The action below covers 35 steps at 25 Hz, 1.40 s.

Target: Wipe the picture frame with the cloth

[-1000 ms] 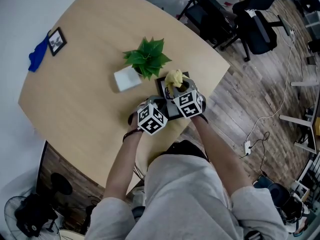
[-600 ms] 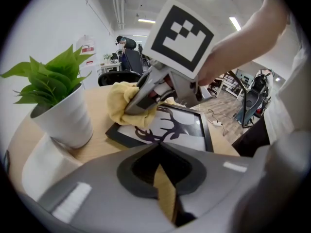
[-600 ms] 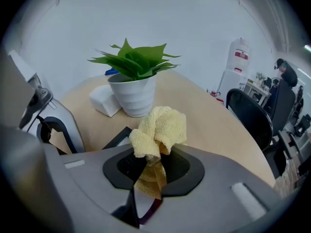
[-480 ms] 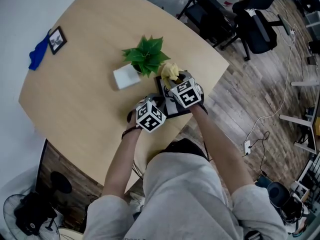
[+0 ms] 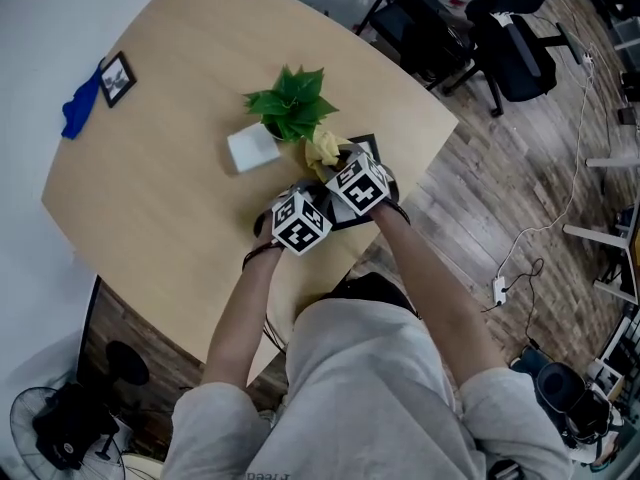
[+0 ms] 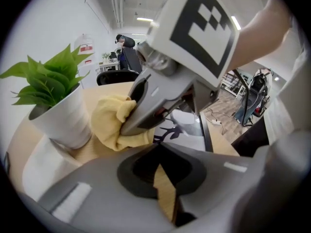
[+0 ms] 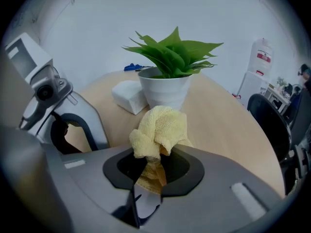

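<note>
Looking down, left gripper [image 5: 304,192] and right gripper [image 5: 328,164] meet over the picture frame [image 5: 368,149] at the table's [image 5: 150,188] near right edge. Left gripper view: jaws closed, empty, at the frame's edge. Right gripper view: jaws clamped on the yellow cloth [image 7: 158,130], just beside the potted plant [image 7: 167,76].

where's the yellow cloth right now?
The yellow cloth is clamped in the right gripper, near the centre of the head view, just in front of the white plant pot and at the picture frame's edge.
</note>
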Motion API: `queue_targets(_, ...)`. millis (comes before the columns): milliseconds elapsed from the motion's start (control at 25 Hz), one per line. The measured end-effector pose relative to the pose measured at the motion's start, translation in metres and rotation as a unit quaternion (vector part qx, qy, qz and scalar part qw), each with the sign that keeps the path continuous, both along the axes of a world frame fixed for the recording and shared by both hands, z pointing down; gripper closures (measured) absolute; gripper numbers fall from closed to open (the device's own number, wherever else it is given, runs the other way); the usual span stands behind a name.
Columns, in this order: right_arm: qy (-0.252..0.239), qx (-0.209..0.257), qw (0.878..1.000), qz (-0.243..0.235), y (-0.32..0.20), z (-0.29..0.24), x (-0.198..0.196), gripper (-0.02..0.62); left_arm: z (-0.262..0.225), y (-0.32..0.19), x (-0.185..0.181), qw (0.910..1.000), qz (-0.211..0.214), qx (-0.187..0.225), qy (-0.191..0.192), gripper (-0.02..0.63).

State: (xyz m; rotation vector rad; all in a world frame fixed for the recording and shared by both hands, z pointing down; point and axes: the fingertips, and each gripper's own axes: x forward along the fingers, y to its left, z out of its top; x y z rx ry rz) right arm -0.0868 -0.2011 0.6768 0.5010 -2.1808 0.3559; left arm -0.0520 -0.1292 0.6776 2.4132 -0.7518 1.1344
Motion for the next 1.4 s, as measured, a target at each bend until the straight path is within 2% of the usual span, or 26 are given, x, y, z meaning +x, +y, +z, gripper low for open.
queue_targets(360, 0.029, 0.003, 0.998, -0.058, 0.027, 0.002, 0.012, 0.515, -0.001, 0.001, 0.001, 0.9999, 0.006, -0.002, -0.01, 0.554)
queue_targets(720, 0.041, -0.001, 0.998, -0.048, 0.048, 0.005, 0.037, 0.515, 0.001, 0.001, 0.001, 0.9997, 0.01, 0.004, -0.02, 0.554)
queue_targets(1120, 0.019, -0.063, 0.997, 0.043, 0.077, 0.004, 0.055, 0.514, 0.0, 0.002, 0.0, 0.9994, 0.028, 0.011, -0.02, 0.554)
queue_targets(1280, 0.009, -0.091, 0.994, 0.066, 0.091, -0.003, 0.054, 0.514, 0.0, 0.002, 0.0, 0.9995, 0.026, 0.011, -0.016, 0.554)
queue_targets(1400, 0.002, -0.095, 0.992, 0.078, 0.104, -0.006, 0.052, 0.515, 0.0, 0.003, 0.001, 0.9995, 0.024, 0.012, -0.014, 0.554)
